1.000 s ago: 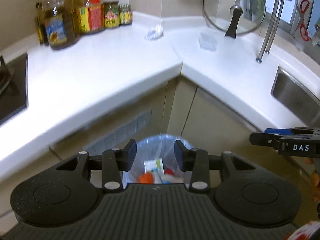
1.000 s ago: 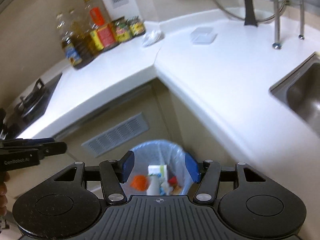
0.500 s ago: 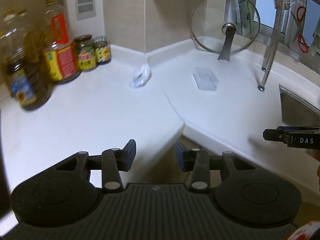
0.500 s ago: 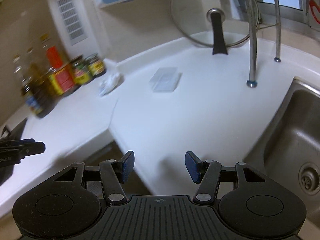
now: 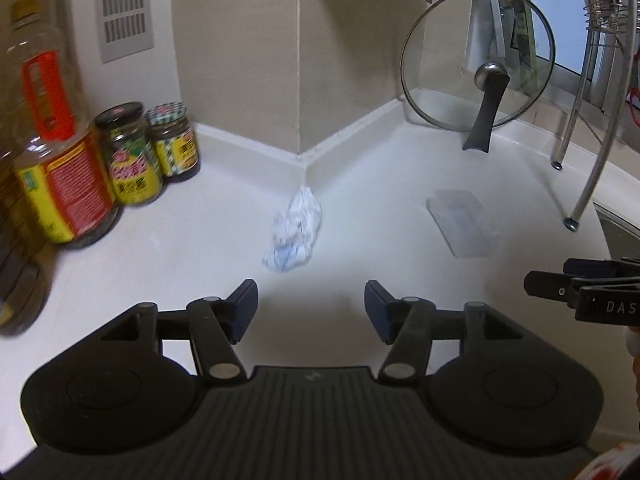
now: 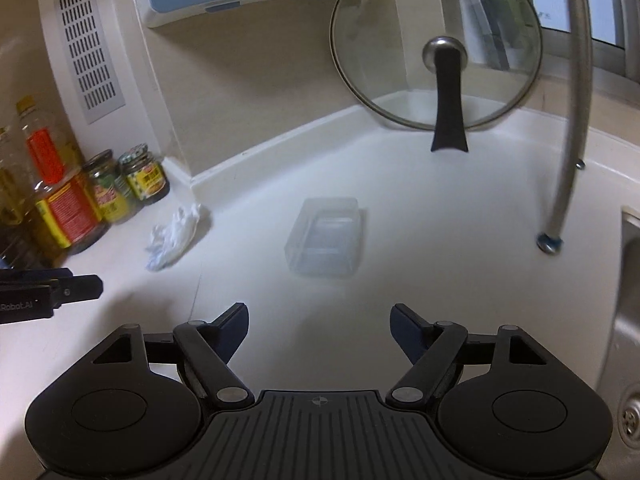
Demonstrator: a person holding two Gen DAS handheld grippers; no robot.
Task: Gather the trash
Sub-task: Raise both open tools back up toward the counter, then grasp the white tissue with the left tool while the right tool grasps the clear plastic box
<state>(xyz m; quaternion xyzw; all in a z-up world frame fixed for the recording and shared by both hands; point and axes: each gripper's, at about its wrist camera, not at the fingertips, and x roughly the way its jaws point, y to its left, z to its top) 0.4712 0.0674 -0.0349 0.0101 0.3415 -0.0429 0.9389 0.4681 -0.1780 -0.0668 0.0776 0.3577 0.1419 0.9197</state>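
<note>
Both tongs spread wide above the white corner desk [image 5: 400,240], each aimed at a piece of trash.

The left tongs [image 5: 311,307] hold nothing, jaws wide apart, and the crumpled white-and-blue wrapper [image 5: 294,236] lies on the desk at 12 o'clock just beyond the tips, near the wall corner. The right tongs [image 6: 319,330] are likewise parted and empty; the clear plastic box [image 6: 325,242] sits flat on the desk at 12 o'clock ahead of them, well apart from the wrapper [image 6: 174,238], which shows at 10 o'clock in that view. Jars [image 5: 154,152] and oil bottles [image 5: 48,120] stand at 9 to 10 o'clock of the left view. A glass lid [image 6: 436,44] leans against the wall at 1 o'clock in the right view, with a sink [image 6: 628,320] at 3 o'clock.
</note>
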